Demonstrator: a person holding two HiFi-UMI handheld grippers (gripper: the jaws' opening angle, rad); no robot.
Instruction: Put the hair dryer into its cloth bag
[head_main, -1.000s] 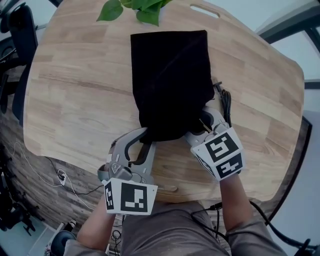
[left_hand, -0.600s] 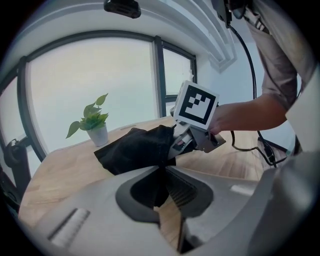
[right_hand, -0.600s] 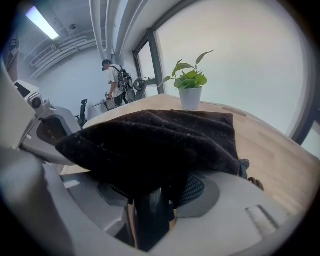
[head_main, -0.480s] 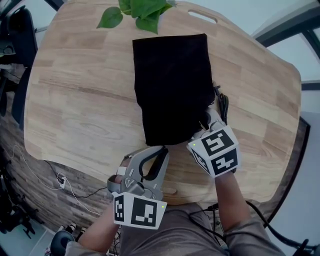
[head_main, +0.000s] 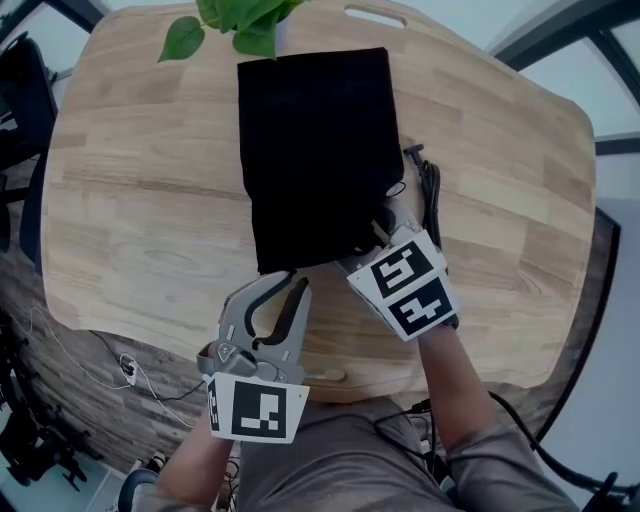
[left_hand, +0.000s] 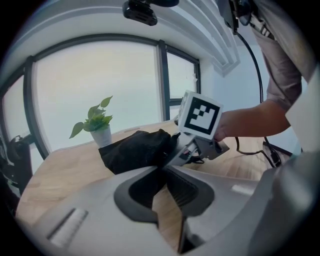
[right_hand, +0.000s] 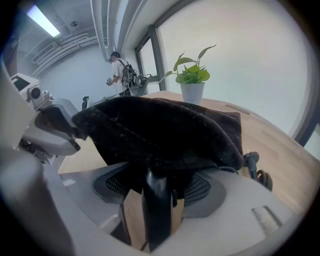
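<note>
- So: dryer (right_hand: 156, 210) is mostly hidden inside the bag (head_main: 315, 150). Only a glossy black part shows at the bag's near mouth, apparently the handle.
- Right gripper (head_main: 378, 228) is clamped on that part at the bag's near right corner, with cloth draped over its jaw tips.
- Left gripper (head_main: 289, 283) is closed on nothing, tips just beside the bag's near edge.
- Bag lies on the table (head_main: 130, 200), cord (head_main: 430, 190) just right of it, plant (head_main: 235, 15) at the far end.
</note>
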